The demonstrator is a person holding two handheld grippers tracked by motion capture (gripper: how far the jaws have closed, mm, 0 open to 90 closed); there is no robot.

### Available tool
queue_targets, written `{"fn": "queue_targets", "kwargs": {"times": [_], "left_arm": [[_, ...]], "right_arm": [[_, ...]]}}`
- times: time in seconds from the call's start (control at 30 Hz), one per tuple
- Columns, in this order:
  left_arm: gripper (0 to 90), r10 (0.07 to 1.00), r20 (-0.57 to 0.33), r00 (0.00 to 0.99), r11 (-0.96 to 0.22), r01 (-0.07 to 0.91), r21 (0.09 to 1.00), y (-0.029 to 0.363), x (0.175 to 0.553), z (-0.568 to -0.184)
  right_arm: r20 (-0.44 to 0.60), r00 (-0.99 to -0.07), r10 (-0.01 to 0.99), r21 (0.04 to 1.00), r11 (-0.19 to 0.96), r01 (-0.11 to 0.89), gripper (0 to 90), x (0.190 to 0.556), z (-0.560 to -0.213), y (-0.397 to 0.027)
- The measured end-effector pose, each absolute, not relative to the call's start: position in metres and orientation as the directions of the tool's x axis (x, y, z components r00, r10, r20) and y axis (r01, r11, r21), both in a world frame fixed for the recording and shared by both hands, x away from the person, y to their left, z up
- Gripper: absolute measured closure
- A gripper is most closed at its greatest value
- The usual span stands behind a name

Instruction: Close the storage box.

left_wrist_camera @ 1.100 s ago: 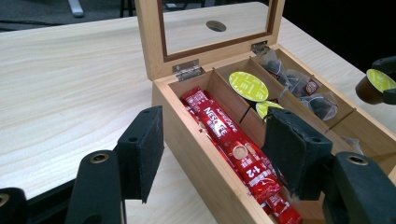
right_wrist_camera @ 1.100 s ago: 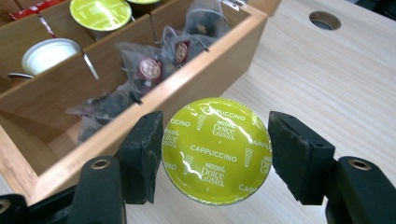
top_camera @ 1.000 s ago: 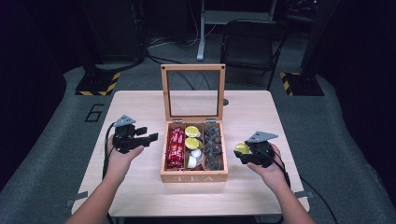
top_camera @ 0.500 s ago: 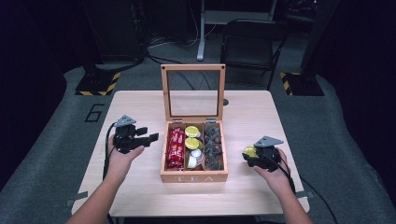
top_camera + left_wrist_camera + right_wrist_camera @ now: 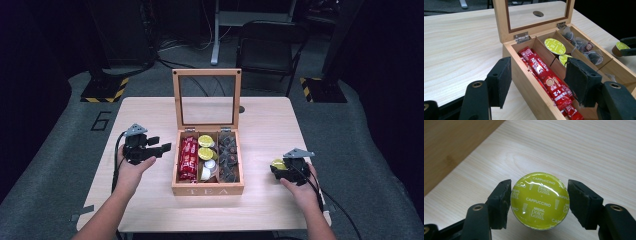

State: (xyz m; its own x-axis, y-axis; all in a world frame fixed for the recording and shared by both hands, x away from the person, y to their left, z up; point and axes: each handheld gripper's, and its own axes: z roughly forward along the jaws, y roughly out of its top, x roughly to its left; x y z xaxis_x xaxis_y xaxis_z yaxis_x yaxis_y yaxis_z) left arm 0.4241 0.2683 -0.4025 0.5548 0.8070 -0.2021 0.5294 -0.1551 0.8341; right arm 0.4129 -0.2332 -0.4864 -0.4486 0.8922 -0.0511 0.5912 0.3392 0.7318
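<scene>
A wooden tea box stands open mid-table with its glass lid upright. It holds red Nescafe sticks on the left, green-topped capsules in the middle and dark tea bags on the right. My left gripper hangs open just left of the box with nothing between its jaws. My right gripper is shut on a yellow-green cappuccino capsule, held low over the table to the right of the box.
The light wooden table has bare room on both sides of the box and behind the lid. A round cable hole sits near the far edge. A chair stands beyond the table.
My right gripper has carried the capsule a little right and down toward the table's near right part. The left gripper has stayed put.
</scene>
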Motion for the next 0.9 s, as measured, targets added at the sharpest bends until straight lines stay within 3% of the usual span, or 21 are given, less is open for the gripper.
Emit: {"fn": "queue_targets", "kwargs": {"times": [0.9], "left_arm": [[38.1, 0.806, -0.210, 0.553, -0.147, 0.531, 0.835, 0.2669, 0.4238, -0.4025]], "right_arm": [[-0.061, -0.425, 0.903, 0.710, 0.339, 0.618, 31.2, 0.4136, -0.4953, -0.2342]]}}
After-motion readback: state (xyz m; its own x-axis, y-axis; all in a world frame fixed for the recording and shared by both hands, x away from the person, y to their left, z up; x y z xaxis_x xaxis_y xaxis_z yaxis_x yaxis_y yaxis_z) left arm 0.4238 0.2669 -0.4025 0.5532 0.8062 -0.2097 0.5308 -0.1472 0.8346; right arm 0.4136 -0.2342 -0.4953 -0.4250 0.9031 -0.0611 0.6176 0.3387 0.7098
